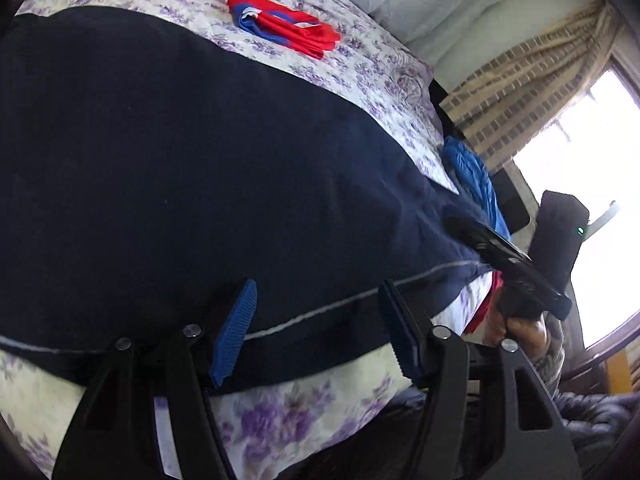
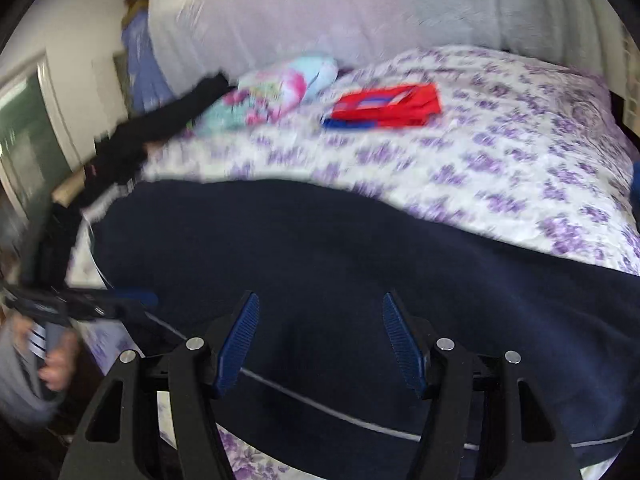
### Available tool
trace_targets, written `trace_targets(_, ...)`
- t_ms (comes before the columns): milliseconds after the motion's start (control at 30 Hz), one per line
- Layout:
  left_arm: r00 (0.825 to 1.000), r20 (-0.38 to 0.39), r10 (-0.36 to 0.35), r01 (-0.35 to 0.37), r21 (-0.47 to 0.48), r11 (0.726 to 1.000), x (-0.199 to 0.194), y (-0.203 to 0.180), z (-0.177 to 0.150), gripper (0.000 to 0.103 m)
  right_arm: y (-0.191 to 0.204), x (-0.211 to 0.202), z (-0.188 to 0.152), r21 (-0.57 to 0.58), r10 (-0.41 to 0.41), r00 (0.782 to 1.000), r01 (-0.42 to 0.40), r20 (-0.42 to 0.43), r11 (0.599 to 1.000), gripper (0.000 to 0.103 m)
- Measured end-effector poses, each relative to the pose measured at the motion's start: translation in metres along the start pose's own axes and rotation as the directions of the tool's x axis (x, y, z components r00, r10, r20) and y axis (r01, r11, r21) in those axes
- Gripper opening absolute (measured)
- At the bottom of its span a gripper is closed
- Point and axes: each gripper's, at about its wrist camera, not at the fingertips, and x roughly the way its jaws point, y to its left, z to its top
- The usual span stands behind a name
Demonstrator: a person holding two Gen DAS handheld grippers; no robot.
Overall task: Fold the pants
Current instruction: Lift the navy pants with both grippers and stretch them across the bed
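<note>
Currently we are holding both blue-padded black grippers, left gripper and right gripper, with jaws apart and empty above the dark navy fabric pants lying flat on the purple-flowered white bedspread.

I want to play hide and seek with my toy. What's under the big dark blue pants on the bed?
Under the dark blue pants lies the purple-flowered bedspread; it shows all around their edges. Whether anything else hides beneath them cannot be seen, because the cloth covers it.
</note>
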Motion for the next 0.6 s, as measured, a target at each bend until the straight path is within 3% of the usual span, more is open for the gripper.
trace_targets(67, 1.000, 0.001, 0.001, -0.001, 0.009, 1.000, -0.006, 0.001, -0.006, 0.061, 0.006, 0.011, -0.027, -0.059, -0.045, 0.997, 0.041, -0.066, 0.997, 0.065)
trace_targets(133, 1.000, 0.004, -0.025, 0.025, -0.041, 0.999, -0.015, 0.006, -0.010, 0.061, 0.015, -0.003, -0.049, -0.121, -0.086, 0.996, 0.083, -0.018, 0.989, 0.065)
trace_targets(200, 0.999, 0.023, -0.043, 0.044, -0.059, 0.997, -0.028, 0.002, -0.012, 0.063, 0.015, -0.017, -0.057, -0.107, -0.084, 0.996, 0.079, -0.044, 0.991, 0.067)
trace_targets(300, 0.999, 0.033, -0.041, 0.042, -0.003, 0.999, -0.027, -0.022, -0.006, 0.066, 0.022, -0.035, -0.052, -0.149, -0.085, 0.996, 0.085, 0.007, 0.985, 0.067)
trace_targets(433, 0.999, 0.033, -0.039, 0.036, 0.084, 0.996, -0.003, -0.058, 0.007, 0.074, 0.020, -0.041, -0.026, -0.116, -0.063, 0.995, 0.072, 0.082, 0.991, 0.070)
trace_targets(500, 1.000, 0.020, 0.004, -0.005, 0.069, 0.998, 0.019, -0.060, 0.015, 0.074, 0.021, -0.020, -0.021, -0.134, -0.079, 0.997, 0.082, 0.026, 0.988, 0.079)
trace_targets(567, 0.999, -0.045, 0.019, -0.018, 0.036, 0.999, 0.036, -0.051, 0.011, 0.074, 0.014, 0.009, -0.030, -0.107, -0.002, 0.991, -0.013, -0.137, 0.994, 0.083)
trace_targets(600, 0.999, -0.045, 0.021, -0.019, 0.050, 0.999, 0.039, -0.047, 0.004, 0.074, 0.012, 0.005, -0.033, -0.106, 0.030, 0.991, -0.044, -0.129, 0.993, 0.086)
